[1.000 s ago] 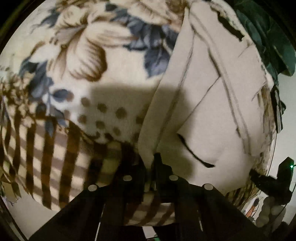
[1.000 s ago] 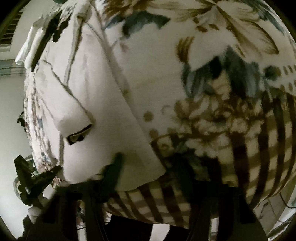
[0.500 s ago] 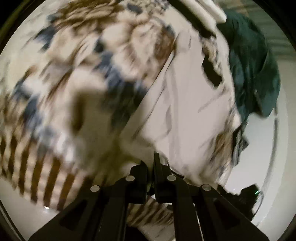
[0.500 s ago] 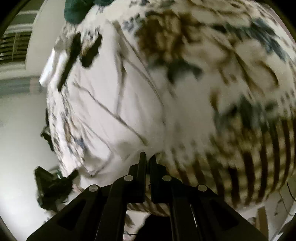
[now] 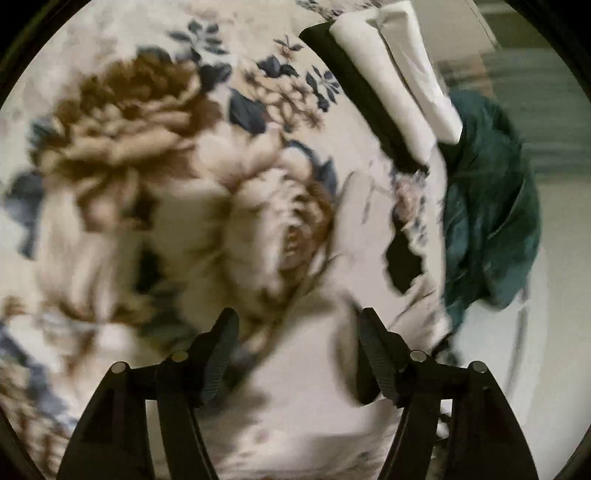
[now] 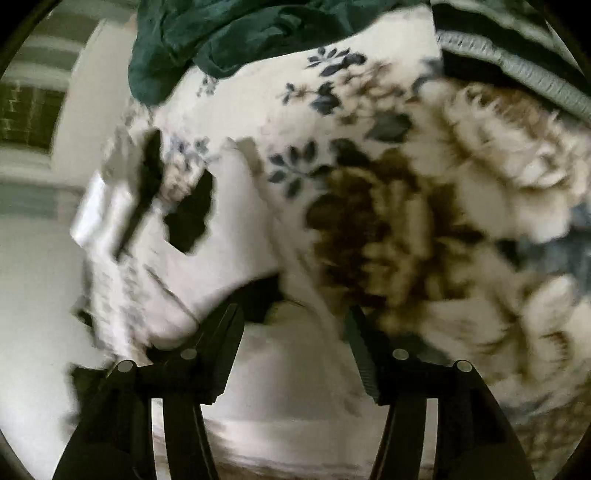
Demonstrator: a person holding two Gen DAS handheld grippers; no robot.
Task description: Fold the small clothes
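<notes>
A cream garment (image 5: 314, 398) lies folded on the floral blanket (image 5: 147, 177), just under and in front of my left gripper (image 5: 295, 328), which is open and holds nothing. In the right wrist view the same cream garment (image 6: 221, 251) lies ahead and left, with its near fold under my right gripper (image 6: 291, 325), which is open and empty. Both views are blurred by motion.
A folded white and black stack (image 5: 399, 77) sits at the blanket's far right edge, and shows blurred in the right view (image 6: 110, 199). A dark green garment (image 5: 487, 206) lies beyond it, also in the right view (image 6: 236, 33). A grey ribbed edge (image 6: 517, 66) is at top right.
Both grippers were shut on the cream garment's near edge, swept it forward over itself, and have now opened and let it go. The views now look farther across the blanket.
</notes>
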